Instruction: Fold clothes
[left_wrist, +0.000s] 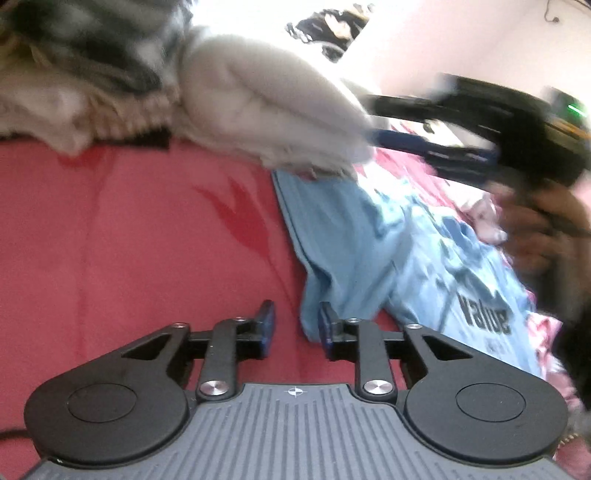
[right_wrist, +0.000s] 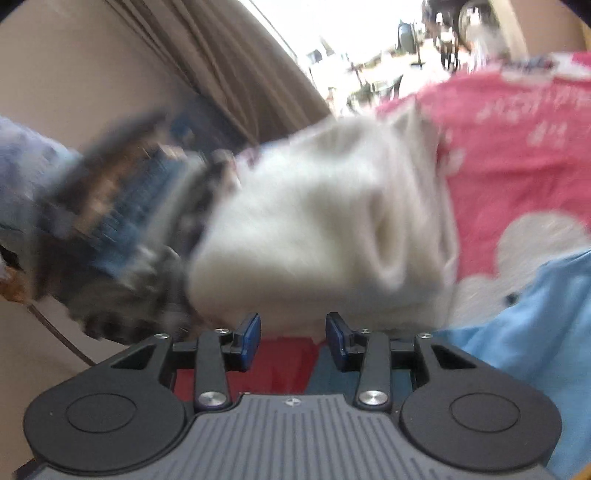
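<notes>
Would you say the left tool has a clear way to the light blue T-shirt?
Probably yes: the left tool is open and empty, and the light blue T-shirt lies uncovered just beyond it on the red cover.

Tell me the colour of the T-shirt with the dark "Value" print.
Light blue T-shirt, lying on the red cover; clearest in the left wrist view.

a home is shown, most likely a bedroom. a red bedsheet (left_wrist: 129, 229) with a darker leaf pattern is spread under loose clothes, among them a light blue t-shirt (left_wrist: 362, 236). brown curtains (right_wrist: 221, 62) are hung beside a bright window (right_wrist: 332, 37).
</notes>
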